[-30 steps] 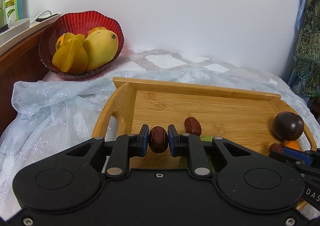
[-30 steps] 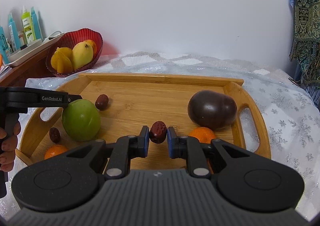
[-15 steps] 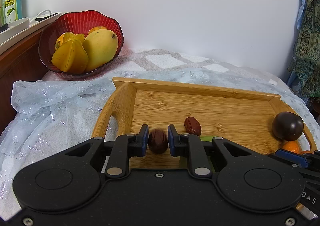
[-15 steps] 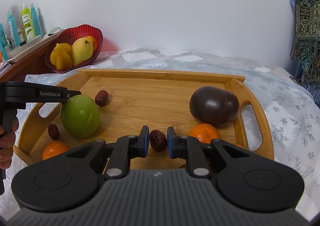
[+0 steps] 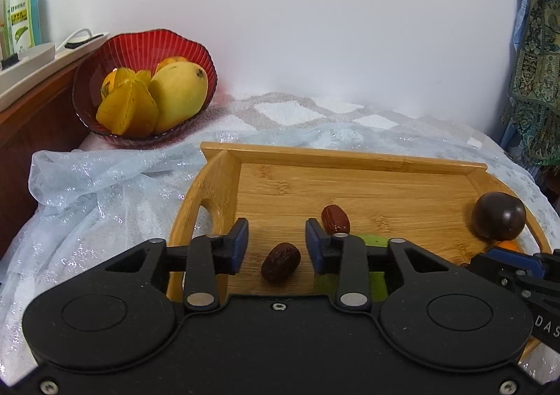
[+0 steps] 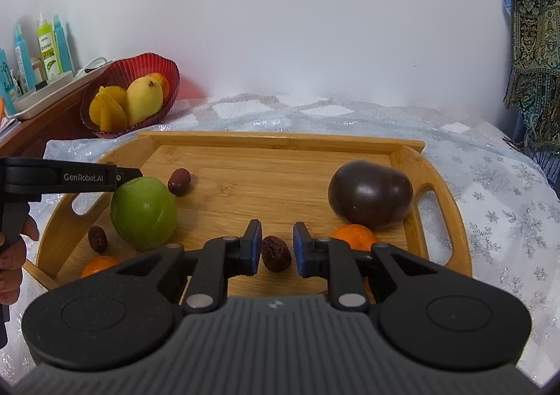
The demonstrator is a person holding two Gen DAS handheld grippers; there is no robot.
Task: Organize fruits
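On the wooden tray (image 5: pixel 336 157), a wrinkled brown date (image 5: pixel 280 262) lies loose between the pads of my left gripper (image 5: pixel 276 248), whose jaws are opening. A second date (image 5: pixel 335 219) lies just beyond. In the right wrist view, another date (image 6: pixel 276 253) rests on the tray (image 6: pixel 280 141) between the pads of my right gripper (image 6: pixel 277 249), whose jaws are also opening and do not touch it. A green fruit (image 6: pixel 143 213), a dark purple fruit (image 6: pixel 371 199), two oranges (image 6: pixel 353 237) (image 6: pixel 99 265) and two more dates (image 6: pixel 179 181) (image 6: pixel 97 239) share the tray.
A red bowl (image 5: pixel 196 48) with a mango (image 5: pixel 178 94) and a starfruit (image 5: pixel 126 108) stands at the back left on the sparkly cloth (image 5: pixel 87 192). Bottles (image 6: pixel 47 48) line a wooden shelf at the far left. A patterned fabric (image 6: pixel 535 44) hangs on the right.
Both grippers were shut on dates and have lowered them to the tray. Their jaws have parted and each date now lies free on the wood.
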